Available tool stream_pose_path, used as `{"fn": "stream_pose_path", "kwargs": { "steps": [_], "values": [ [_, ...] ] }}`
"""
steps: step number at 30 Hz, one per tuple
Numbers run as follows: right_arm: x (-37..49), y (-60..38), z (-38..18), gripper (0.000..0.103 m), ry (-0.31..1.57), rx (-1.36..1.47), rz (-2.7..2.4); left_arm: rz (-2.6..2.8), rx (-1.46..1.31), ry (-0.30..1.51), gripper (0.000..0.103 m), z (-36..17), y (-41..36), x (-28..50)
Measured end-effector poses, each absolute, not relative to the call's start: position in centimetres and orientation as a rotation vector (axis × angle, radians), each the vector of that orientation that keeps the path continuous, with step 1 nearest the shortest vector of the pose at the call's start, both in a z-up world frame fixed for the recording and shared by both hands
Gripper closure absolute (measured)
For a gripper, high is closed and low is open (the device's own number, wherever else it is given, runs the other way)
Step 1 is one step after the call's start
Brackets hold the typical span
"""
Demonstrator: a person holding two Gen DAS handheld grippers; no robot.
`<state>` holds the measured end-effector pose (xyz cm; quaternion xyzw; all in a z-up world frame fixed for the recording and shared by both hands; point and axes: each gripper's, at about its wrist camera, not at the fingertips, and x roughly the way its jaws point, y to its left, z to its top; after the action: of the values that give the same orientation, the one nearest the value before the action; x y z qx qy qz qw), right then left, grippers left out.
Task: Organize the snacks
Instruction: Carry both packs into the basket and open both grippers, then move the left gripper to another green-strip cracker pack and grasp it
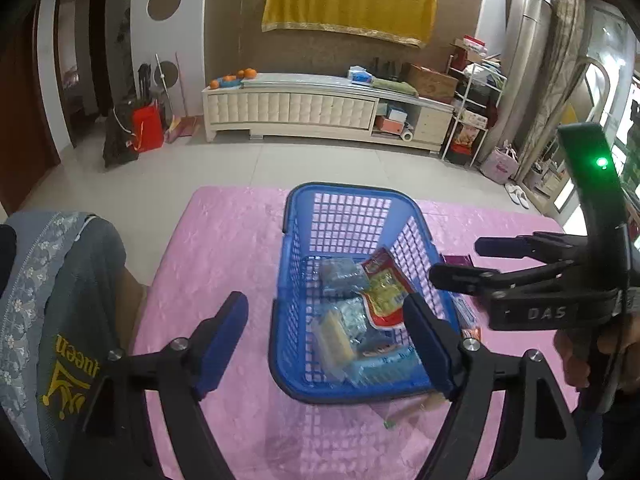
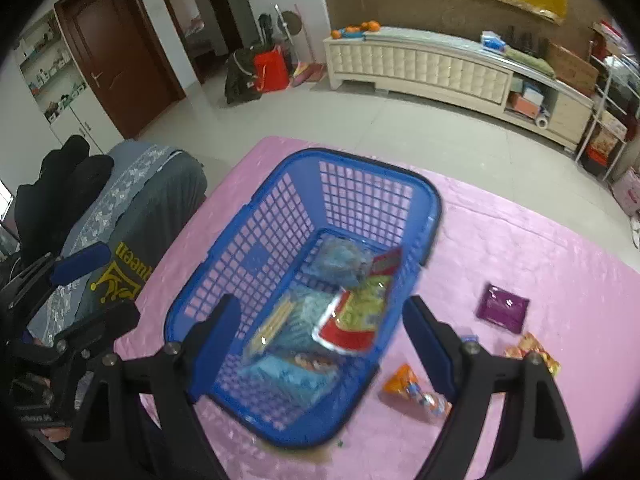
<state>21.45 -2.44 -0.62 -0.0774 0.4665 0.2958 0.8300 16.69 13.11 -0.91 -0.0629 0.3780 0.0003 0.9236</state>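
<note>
Setting: living room with pale tiled floor; a table under a pink patterned tablecloth (image 2: 520,248) carries the work.
Left gripper (image 1: 326,334): jaws spread wide, nothing between the blue pads, hanging over the near end of the basket.
Right gripper (image 2: 320,334): jaws likewise wide and empty, above the basket's near right corner.
Basket: blue plastic lattice basket (image 2: 248,216), upright on the cloth, already holding a red-and-yellow foil pouch (image 2: 352,320), pale blue wrapped packs (image 2: 340,260) and a clear sleeve of yellow biscuits (image 2: 272,320).
Left outside: flat purple sachet (image 2: 502,308), orange crinkly snack bag (image 2: 534,350) and orange-and-blue packet (image 2: 412,390), all on the cloth right of the basket, apart from one another.
Handling: probably light, soft, slippery film; pinch a sealed edge or across the middle, gently, as the contents may crush.
Room to move: open cloth around the loose packets; the basket wall stands just beside the nearest one, and a cloth-draped chair (image 1: 72,280) crowds the left side.
</note>
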Motion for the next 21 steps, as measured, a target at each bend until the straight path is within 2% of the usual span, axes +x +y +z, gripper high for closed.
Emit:
{"fn": "stream_pose_path", "kwargs": {
  "steps": [9, 21],
  "values": [
    [18.2, -7.8, -0.4, 0.017, 0.952, -0.130, 0.573, -0.013, -0.098, 0.724, 0.022, -0.8, 9.0, 13.9],
    [14.7, -14.7, -2.5, 0.017, 0.884, -0.038, 0.527, 0.022, -0.124, 0.691, 0.022, -3.7, 4.4, 11.0]
  ]
}}
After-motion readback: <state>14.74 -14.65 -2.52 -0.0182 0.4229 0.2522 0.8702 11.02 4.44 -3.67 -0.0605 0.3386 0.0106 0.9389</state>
